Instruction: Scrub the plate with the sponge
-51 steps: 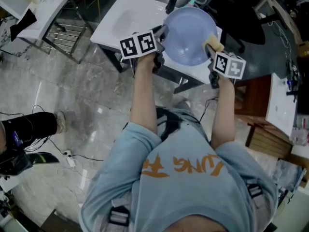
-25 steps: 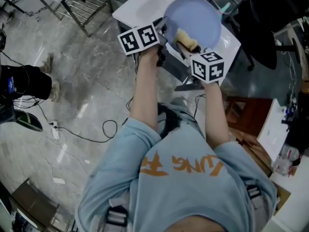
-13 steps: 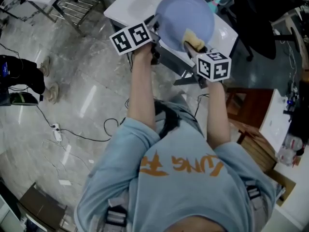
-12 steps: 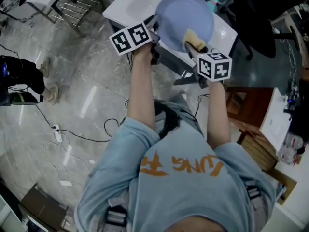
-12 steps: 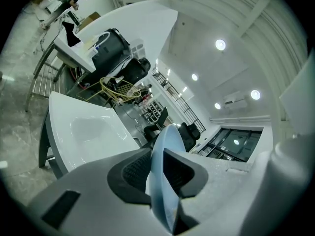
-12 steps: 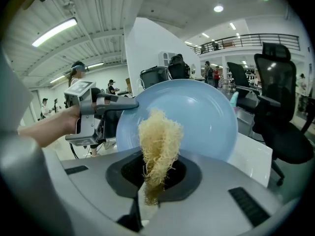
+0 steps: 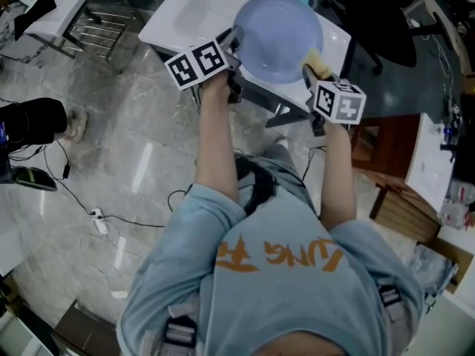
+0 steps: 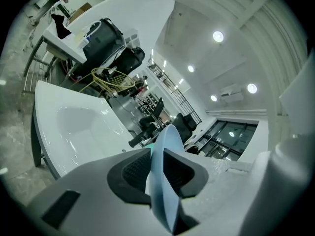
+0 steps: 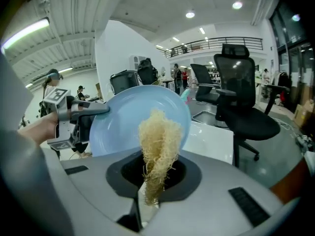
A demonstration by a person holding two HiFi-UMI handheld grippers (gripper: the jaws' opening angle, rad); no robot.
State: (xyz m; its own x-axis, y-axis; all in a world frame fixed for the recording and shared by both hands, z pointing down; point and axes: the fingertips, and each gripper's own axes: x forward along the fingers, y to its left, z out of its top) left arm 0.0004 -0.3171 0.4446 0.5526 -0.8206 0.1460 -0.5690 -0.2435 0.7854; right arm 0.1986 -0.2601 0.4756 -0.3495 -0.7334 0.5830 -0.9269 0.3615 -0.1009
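Observation:
A light blue plate (image 7: 276,32) is held tilted above the white basin table (image 7: 185,12). My left gripper (image 7: 233,41) is shut on the plate's left rim. In the left gripper view the plate (image 8: 165,181) stands edge-on between the dark pads (image 8: 135,168). My right gripper (image 7: 319,73) is shut on a yellowish fibrous sponge (image 7: 315,56) at the plate's right rim. In the right gripper view the sponge (image 9: 158,141) sticks up before the plate's face (image 9: 123,122). Whether they touch I cannot tell. The left gripper (image 9: 78,113) shows there at the plate's left edge.
A black office chair (image 9: 241,107) stands beyond the table (image 9: 211,136) on the right. A metal rack (image 7: 96,39) stands on the marble floor to the left, with cables (image 7: 96,213) lying on the floor. Wooden furniture (image 7: 404,206) sits at the right.
The sponge has slid from the middle of the plate out to its right rim as the right gripper moved right. The left gripper keeps its hold on the plate.

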